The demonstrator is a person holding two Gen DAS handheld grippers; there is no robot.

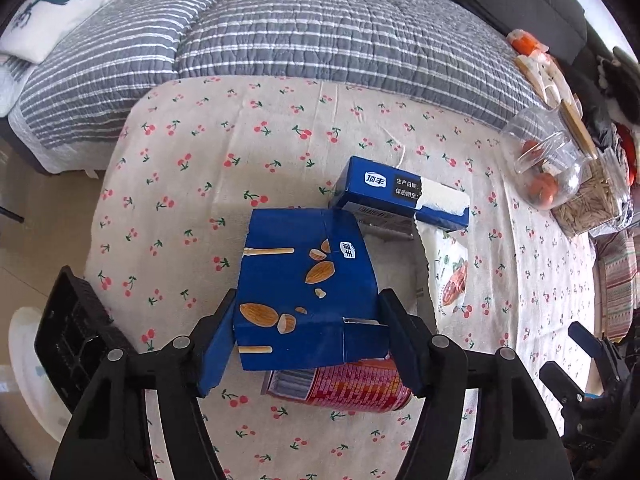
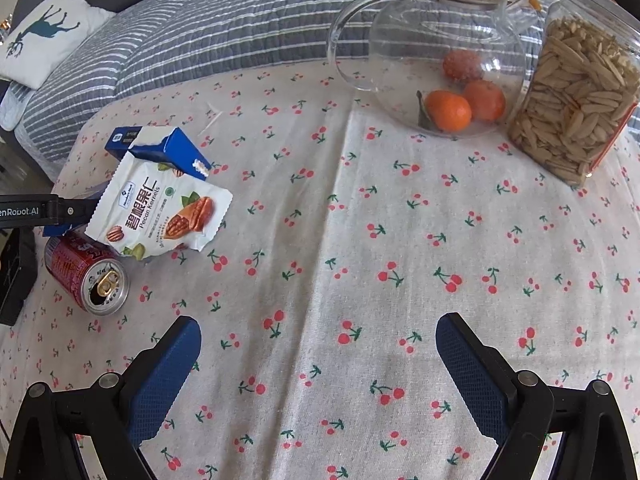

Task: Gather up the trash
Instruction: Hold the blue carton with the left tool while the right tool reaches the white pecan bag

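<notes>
My left gripper point(image 1: 308, 340) is shut on a blue almond snack box point(image 1: 304, 280) and holds it above the cherry-print tablecloth point(image 1: 180, 200). Under the box lies a red drink can point(image 1: 344, 386) on its side. A second blue box point(image 1: 400, 196) with a torn white end lies beyond, next to a white pecan bag point(image 1: 450, 276). In the right wrist view the can point(image 2: 86, 274), the pecan bag point(image 2: 160, 212) and the torn blue box point(image 2: 160, 146) lie at the left. My right gripper point(image 2: 318, 372) is open and empty over bare cloth.
A glass teapot point(image 2: 432, 60) with oranges and a clear jar of seeds point(image 2: 572, 96) stand at the table's far right. A grey striped bed point(image 1: 280, 32) lies behind. A black crate point(image 1: 76, 328) stands on the floor at the left.
</notes>
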